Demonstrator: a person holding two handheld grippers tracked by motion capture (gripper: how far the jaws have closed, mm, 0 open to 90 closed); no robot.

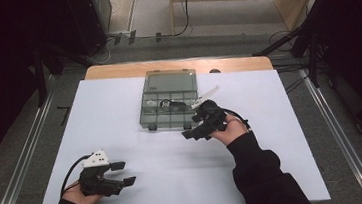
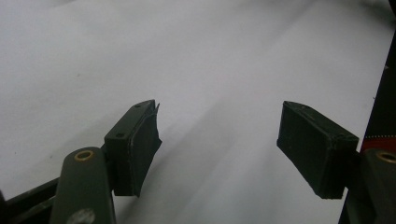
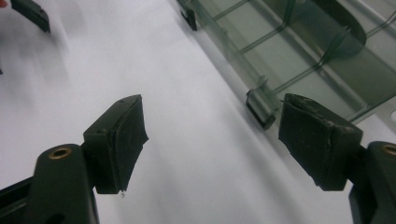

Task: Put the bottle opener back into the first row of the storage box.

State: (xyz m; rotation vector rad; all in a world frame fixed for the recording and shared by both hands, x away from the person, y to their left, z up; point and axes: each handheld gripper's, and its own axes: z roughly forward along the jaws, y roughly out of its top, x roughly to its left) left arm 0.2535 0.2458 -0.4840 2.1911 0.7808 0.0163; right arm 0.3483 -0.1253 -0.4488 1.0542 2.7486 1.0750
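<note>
The clear plastic box (image 1: 169,100) lies open on the white table (image 1: 120,118), toward its far middle, with its lid (image 1: 171,80) laid back flat behind it. From the high view its compartments are small and dim; a dark curled piece, maybe a cable (image 1: 169,103), lies in one of the middle compartments, but what it is cannot be made out. The other compartments look bare as far as the picture allows.

The right gripper (image 1: 190,132) hovers just beside the box's near right corner, its fingers spread wide with nothing between them. A thin white strip (image 1: 207,95) sticks up behind it over the box edge; whether it belongs to the gripper or lies in the box cannot be told. In the right gripper view (image 3: 212,144) the box (image 3: 299,60) runs across the upper right, cut off by the frame, and two dark latches (image 3: 260,108) on its front wall show plainly, which the high view gives as small dark marks. The right finger (image 3: 317,140) covers part of the wall there. A large dark curved shape lies blurred inside the box.

The left gripper (image 1: 123,173) rests low near the table's near left corner, well apart from the box. In the left gripper view (image 2: 217,149) its fingers stand wide apart over bare white table.
</note>
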